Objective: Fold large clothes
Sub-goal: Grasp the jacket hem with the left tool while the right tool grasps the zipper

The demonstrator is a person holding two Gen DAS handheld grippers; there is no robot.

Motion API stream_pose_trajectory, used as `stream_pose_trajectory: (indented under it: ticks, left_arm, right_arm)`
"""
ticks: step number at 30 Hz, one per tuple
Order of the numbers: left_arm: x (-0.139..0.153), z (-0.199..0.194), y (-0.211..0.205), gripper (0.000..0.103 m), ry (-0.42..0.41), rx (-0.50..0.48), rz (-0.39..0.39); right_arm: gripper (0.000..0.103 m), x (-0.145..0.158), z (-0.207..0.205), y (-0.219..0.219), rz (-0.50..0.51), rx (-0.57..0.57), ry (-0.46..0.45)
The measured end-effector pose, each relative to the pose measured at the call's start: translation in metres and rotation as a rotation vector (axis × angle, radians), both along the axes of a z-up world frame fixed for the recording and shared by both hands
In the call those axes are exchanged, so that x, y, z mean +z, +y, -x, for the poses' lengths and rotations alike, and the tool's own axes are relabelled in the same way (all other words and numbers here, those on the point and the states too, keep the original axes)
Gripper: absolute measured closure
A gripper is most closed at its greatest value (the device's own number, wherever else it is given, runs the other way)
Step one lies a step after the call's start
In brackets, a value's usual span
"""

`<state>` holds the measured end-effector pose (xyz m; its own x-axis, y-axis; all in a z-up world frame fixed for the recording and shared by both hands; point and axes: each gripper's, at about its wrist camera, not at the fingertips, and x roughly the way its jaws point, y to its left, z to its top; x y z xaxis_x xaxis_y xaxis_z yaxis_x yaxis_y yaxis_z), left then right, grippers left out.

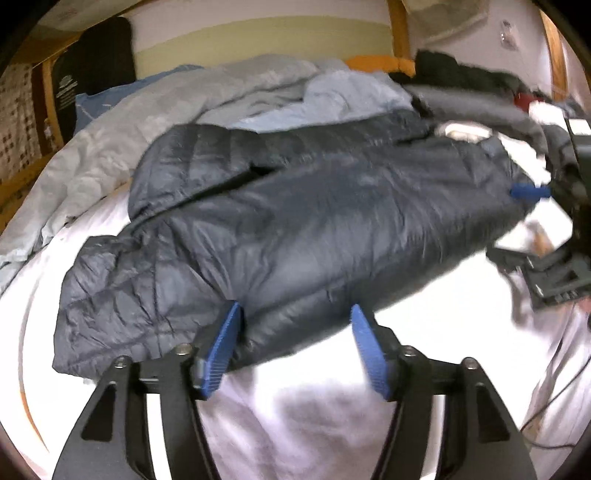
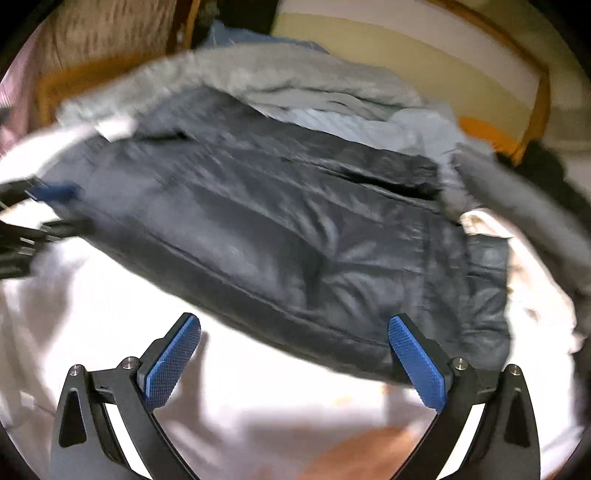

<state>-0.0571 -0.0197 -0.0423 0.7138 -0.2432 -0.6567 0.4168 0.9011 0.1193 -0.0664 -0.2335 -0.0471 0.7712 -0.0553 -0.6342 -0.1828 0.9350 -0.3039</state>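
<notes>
A dark grey-blue puffer jacket (image 1: 295, 221) lies folded lengthwise across the white bed sheet (image 1: 306, 413). It also shows in the right wrist view (image 2: 280, 236). My left gripper (image 1: 293, 314) is open at the jacket's near edge, with the fabric bulging between its blue pads. My right gripper (image 2: 295, 325) is open just in front of the jacket's hem, with nothing between the pads. The right gripper also shows at the right edge of the left wrist view (image 1: 532, 192). The left gripper shows at the left edge of the right wrist view (image 2: 55, 194).
A crumpled light grey-blue duvet (image 1: 229, 92) is heaped behind the jacket. Dark clothes (image 1: 461, 74) and other items pile at the far right. A wooden bed frame (image 1: 400, 33) and wall stand behind. A cable (image 1: 561, 391) runs over the sheet at right.
</notes>
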Motion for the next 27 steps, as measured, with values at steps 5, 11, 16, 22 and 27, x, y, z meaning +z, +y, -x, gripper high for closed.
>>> stream_pose_trajectory:
  ticks: [5, 11, 16, 22, 27]
  left_arm:
    - [-0.010, -0.002, -0.013, 0.013, -0.017, 0.070, -0.125]
    - [-0.005, -0.019, 0.003, 0.018, -0.091, 0.198, -0.132]
    - [-0.011, -0.031, 0.006, 0.050, -0.118, 0.262, -0.181]
    - [0.006, -0.024, 0.014, 0.078, -0.136, 0.271, -0.134]
    - [0.016, -0.012, 0.015, 0.080, -0.156, 0.272, -0.132]
  right_arm:
    - [0.000, -0.011, -0.007, -0.008, 0.100, -0.115, 0.010]
    - [0.012, -0.006, -0.012, -0.043, 0.035, -0.245, -0.016]
    - [0.054, -0.008, -0.014, -0.050, 0.061, -0.273, -0.030]
    - [0.073, 0.002, -0.009, -0.056, -0.038, -0.269, -0.039]
    - [0.075, 0.013, 0.000, -0.050, -0.043, -0.265, -0.043]
